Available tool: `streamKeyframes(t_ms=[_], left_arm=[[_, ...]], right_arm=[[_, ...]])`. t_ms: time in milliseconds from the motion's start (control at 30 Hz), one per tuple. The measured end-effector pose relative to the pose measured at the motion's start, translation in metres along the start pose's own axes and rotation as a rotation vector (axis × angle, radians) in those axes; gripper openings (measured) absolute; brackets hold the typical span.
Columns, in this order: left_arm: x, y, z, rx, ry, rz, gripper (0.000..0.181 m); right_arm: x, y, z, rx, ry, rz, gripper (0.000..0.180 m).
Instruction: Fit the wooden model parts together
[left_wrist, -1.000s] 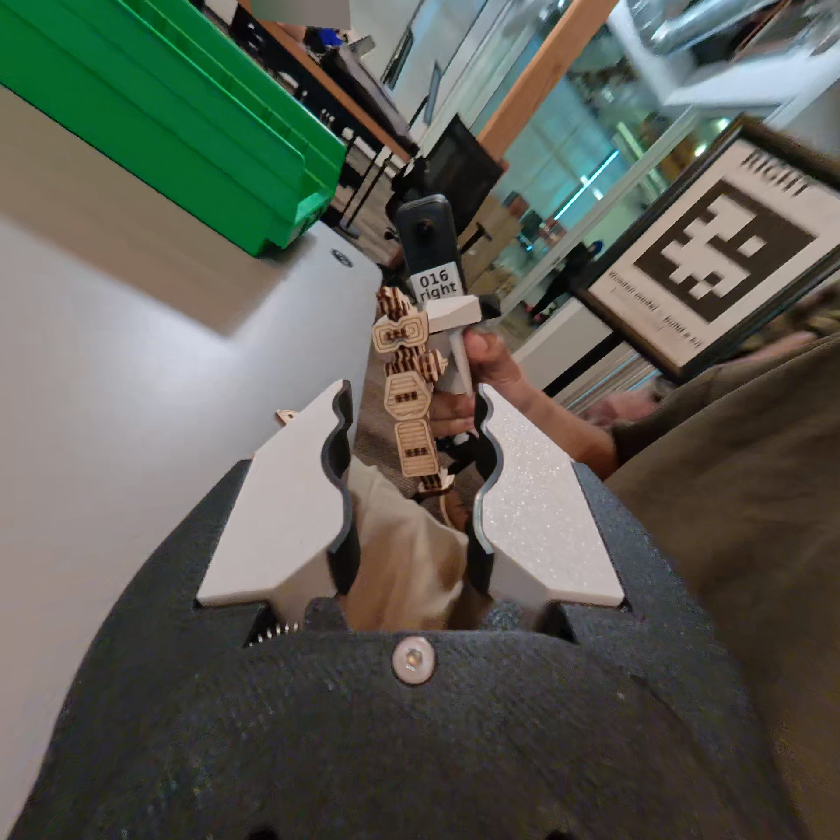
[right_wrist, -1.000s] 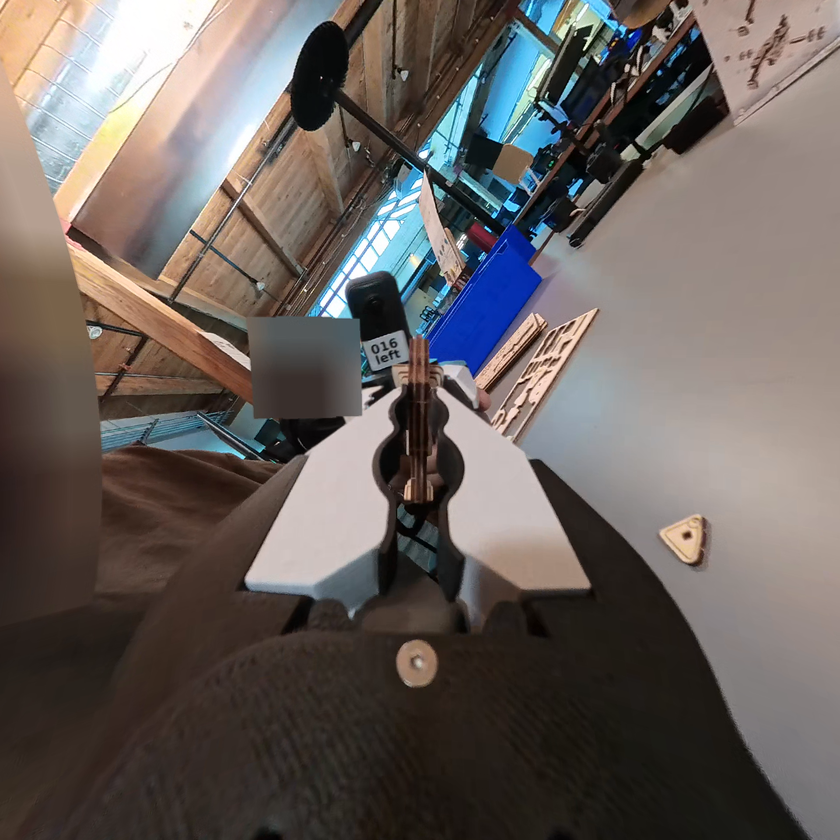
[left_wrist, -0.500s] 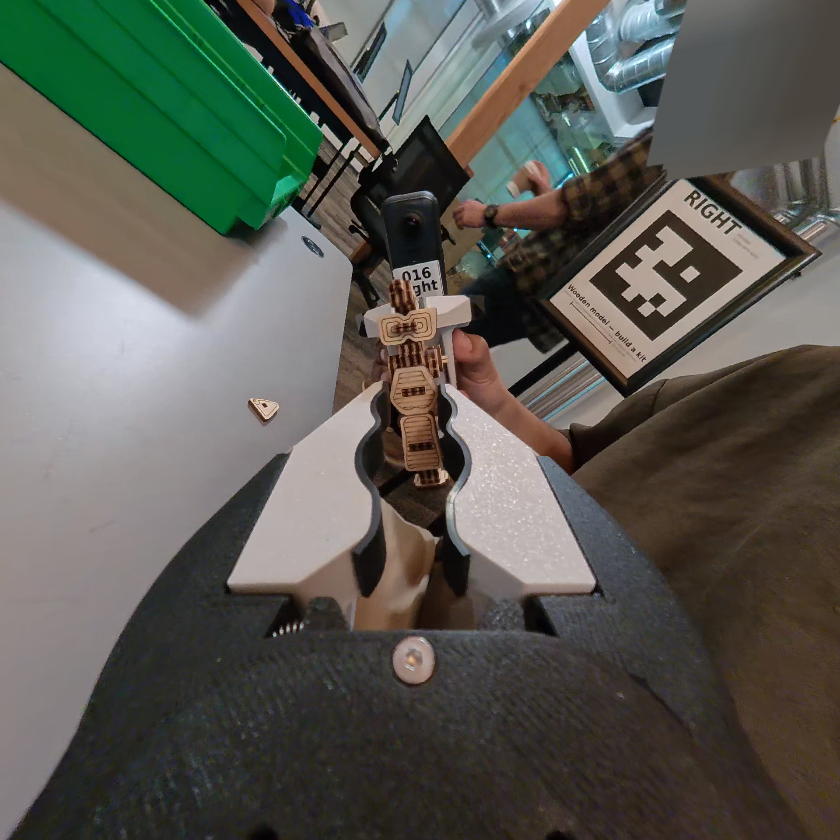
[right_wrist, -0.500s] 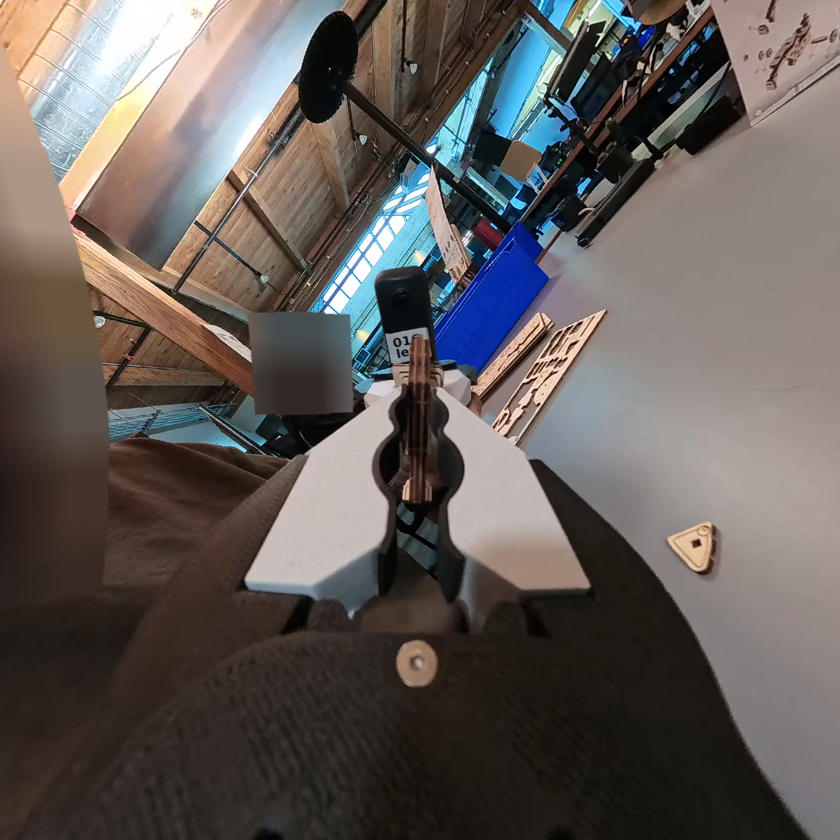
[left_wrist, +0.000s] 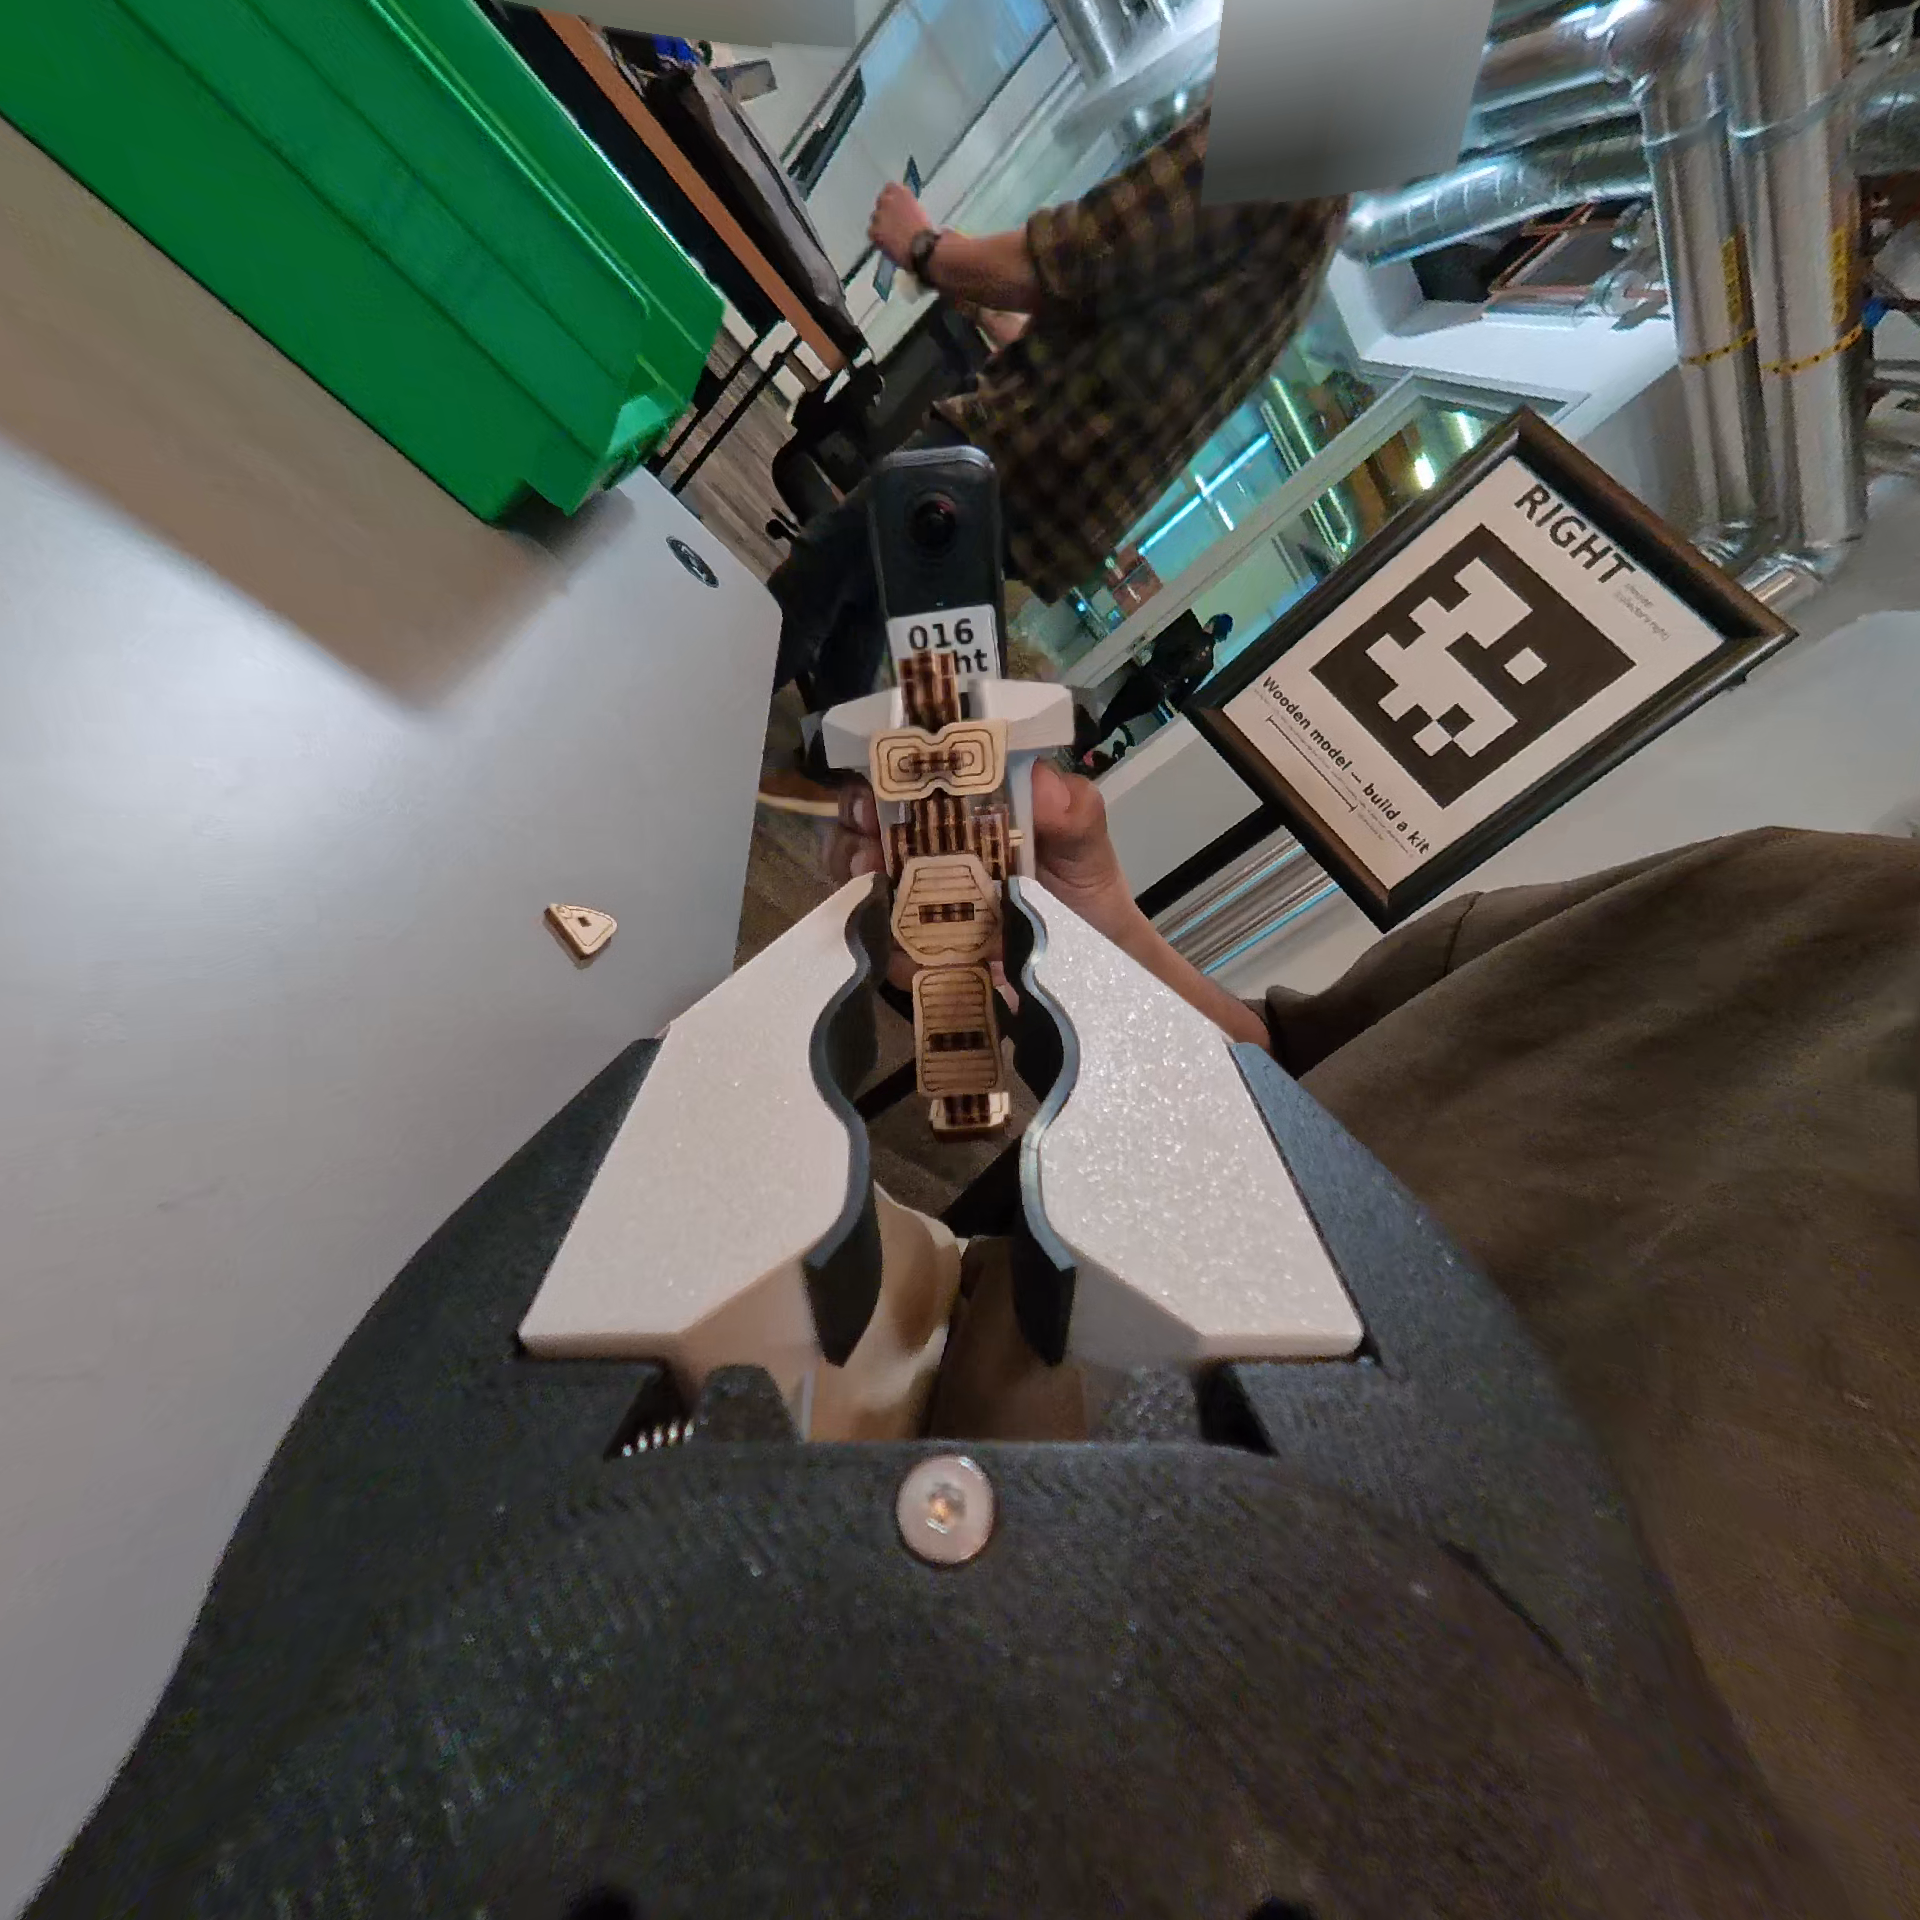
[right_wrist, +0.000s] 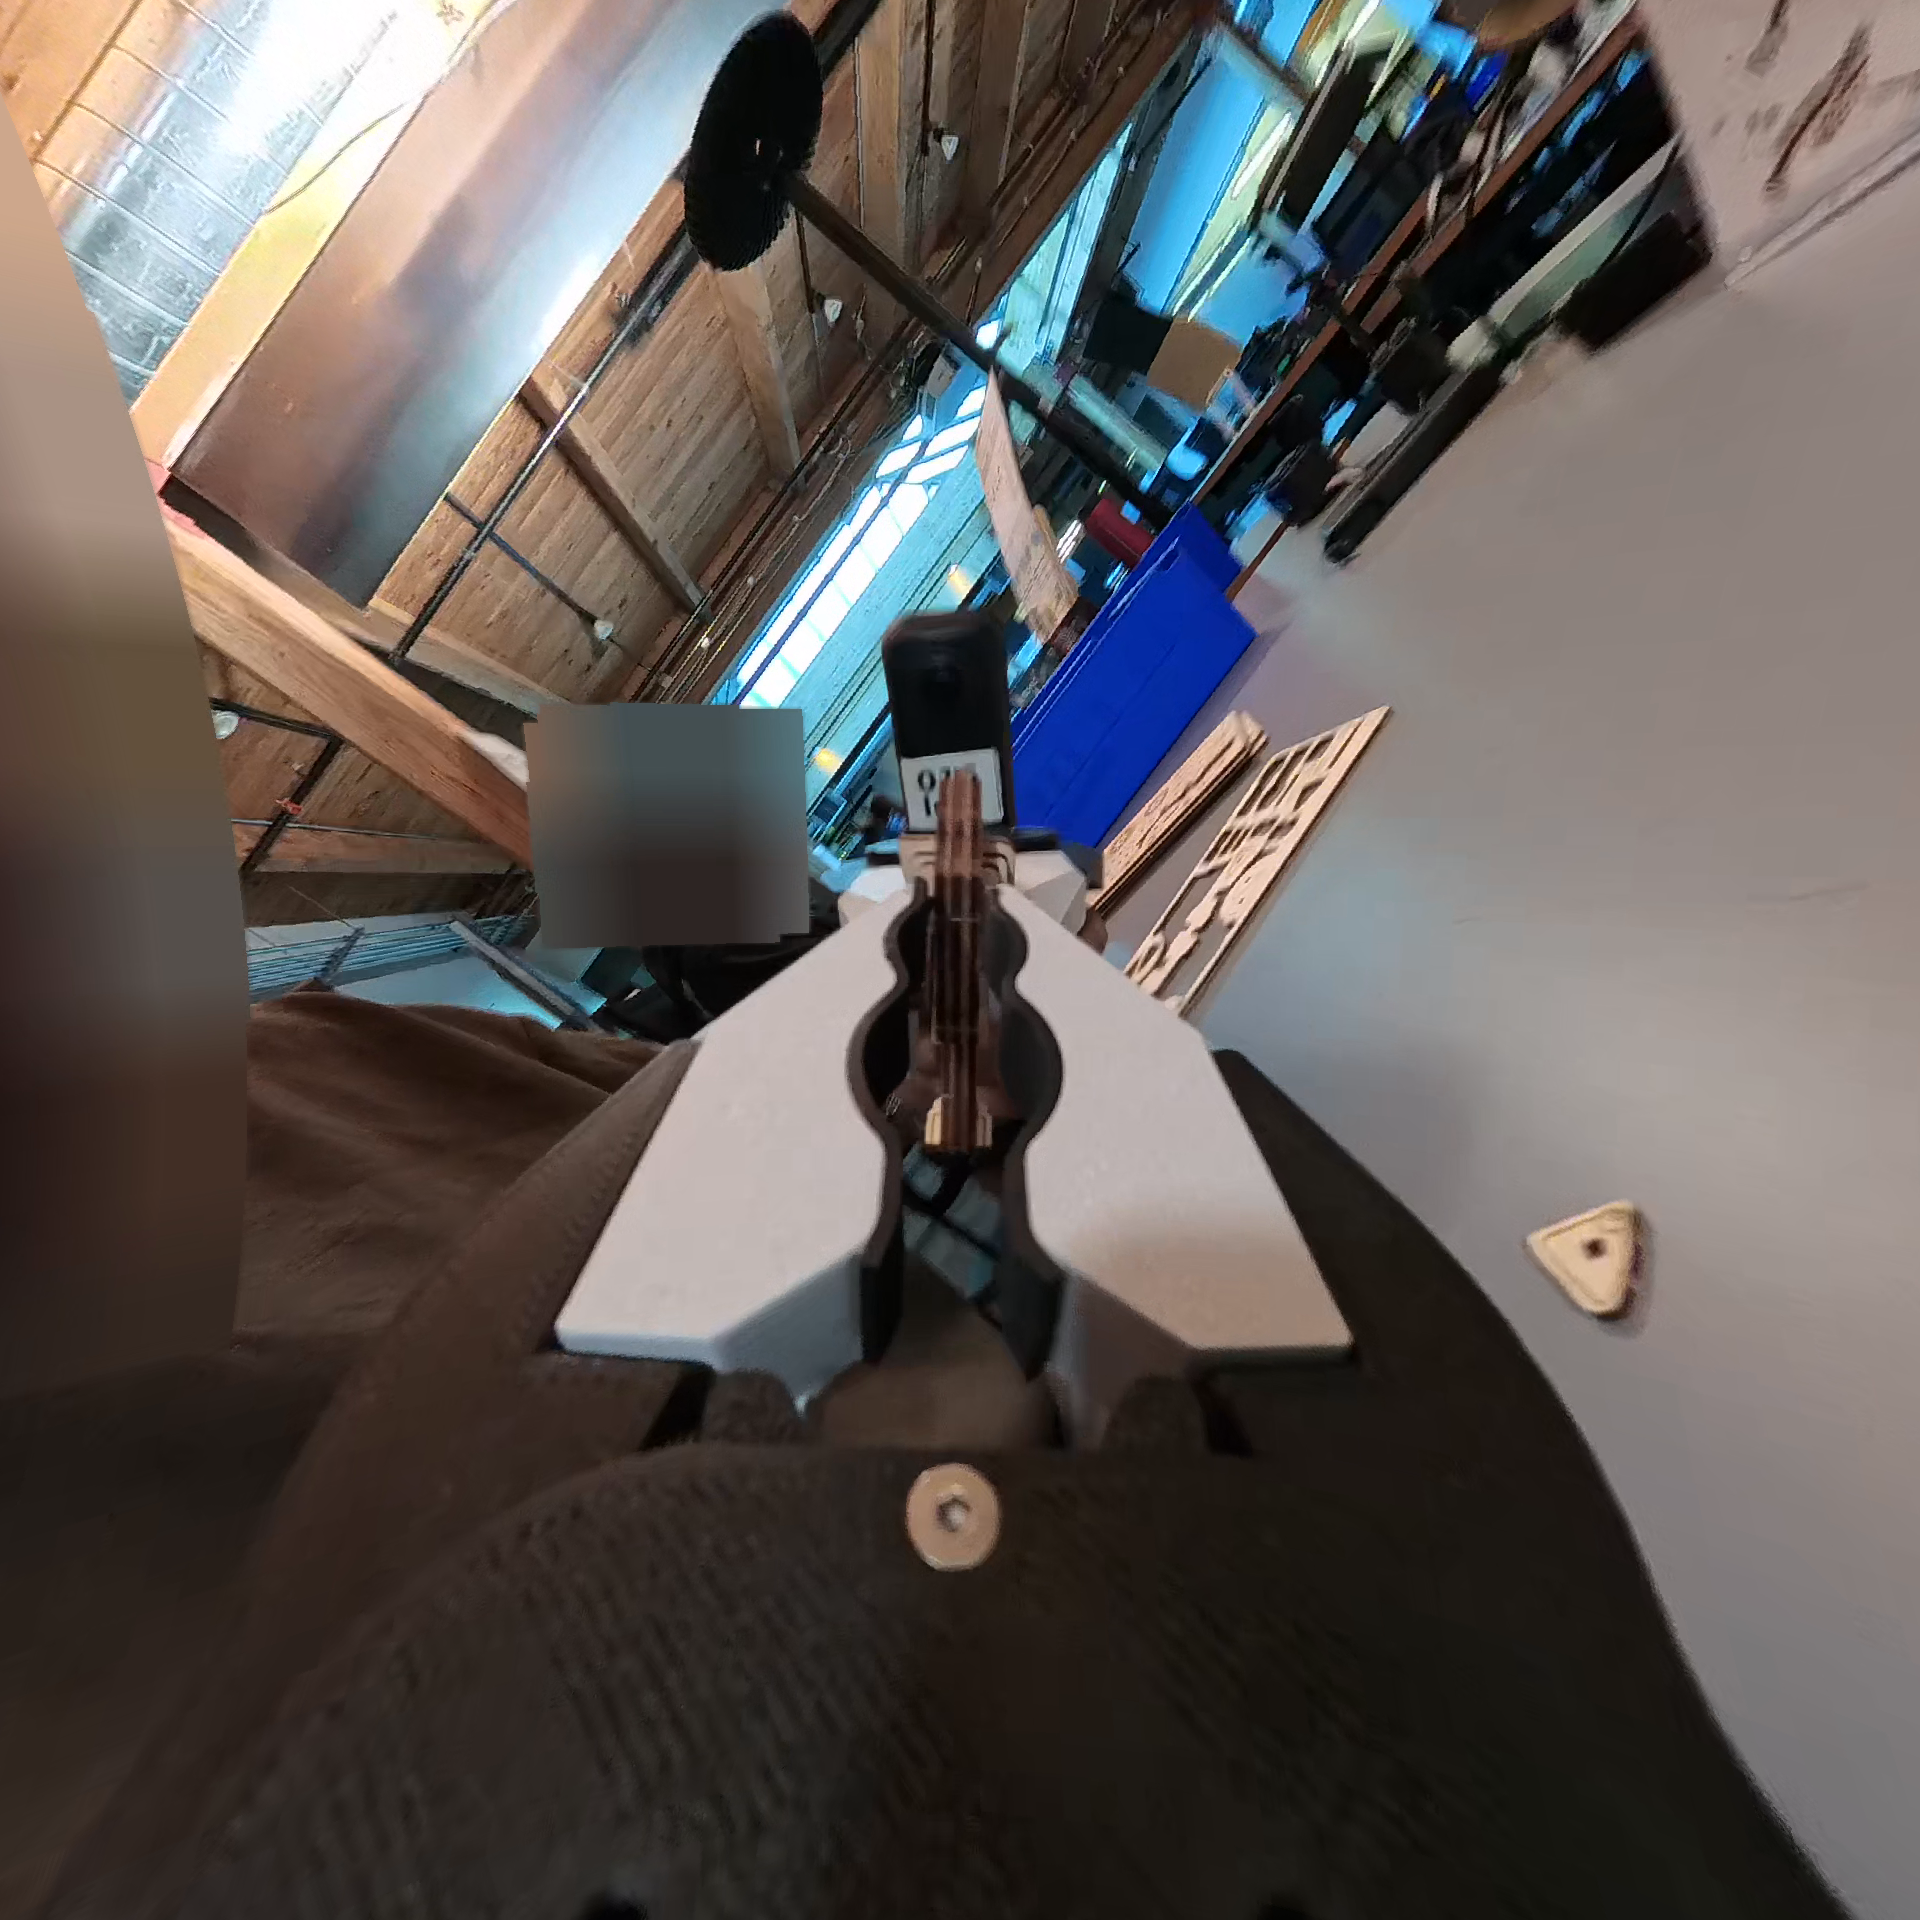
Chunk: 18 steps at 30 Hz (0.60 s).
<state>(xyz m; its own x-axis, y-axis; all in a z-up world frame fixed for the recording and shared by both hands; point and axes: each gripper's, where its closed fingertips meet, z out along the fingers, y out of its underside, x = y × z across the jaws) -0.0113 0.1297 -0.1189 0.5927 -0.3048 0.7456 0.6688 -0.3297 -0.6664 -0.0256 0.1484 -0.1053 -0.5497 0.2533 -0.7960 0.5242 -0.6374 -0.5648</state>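
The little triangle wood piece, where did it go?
The triangle piece lies flat on the grey table, alone, right of the right gripper's fingers in the right wrist view, and left of the left gripper's fingers in the left wrist view.

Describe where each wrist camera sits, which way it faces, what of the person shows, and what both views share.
Left wrist view: on the left gripper, facing along its fingers at the wooden model that the right gripper holds opposite; a hand and brown garment show.
Right wrist view: on the right gripper, facing the left gripper, the model edge-on between its fingers; the brown garment shows.
Shared: the model, the grey table, the triangular wooden piece.
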Motion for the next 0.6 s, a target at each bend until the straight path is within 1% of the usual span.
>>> streamKeyframes(t_ms=[33, 100, 200, 267, 367, 433, 533, 600], left_arm=[[-0.002, -0.002, -0.001, 0.01, -0.005, -0.009, 0.018], [-0.008, -0.007, -0.005, 0.039, -0.02, -0.029, 0.018], [-0.022, -0.015, -0.014, 0.078, -0.078, -0.058, 0.017], [-0.033, -0.016, -0.018, 0.085, -0.122, -0.082, 0.017], [-0.045, -0.015, -0.022, 0.084, -0.172, -0.107, 0.018], [-0.051, -0.014, -0.024, 0.081, -0.187, -0.125, 0.018], [-0.055, -0.012, -0.024, 0.079, -0.182, -0.16, 0.018], [-0.056, -0.012, -0.024, 0.081, -0.176, -0.178, 0.018]], right_arm=[[0.001, -0.005, -0.003, 0.021, 0.013, -0.013, 0.012], [0.006, -0.016, -0.012, 0.054, 0.065, -0.059, 0.013], [0.022, -0.023, -0.027, -0.001, 0.228, -0.212, 0.011], [0.042, -0.015, -0.035, -0.13, 0.401, -0.345, 0.012], [0.078, 0.007, -0.049, -0.392, 0.662, -0.524, 0.013], [0.089, 0.018, -0.052, -0.5, 0.737, -0.596, 0.014], [0.101, 0.033, -0.054, -0.63, 0.797, -0.663, 0.017], [0.106, 0.038, -0.056, -0.679, 0.821, -0.695, 0.018]])
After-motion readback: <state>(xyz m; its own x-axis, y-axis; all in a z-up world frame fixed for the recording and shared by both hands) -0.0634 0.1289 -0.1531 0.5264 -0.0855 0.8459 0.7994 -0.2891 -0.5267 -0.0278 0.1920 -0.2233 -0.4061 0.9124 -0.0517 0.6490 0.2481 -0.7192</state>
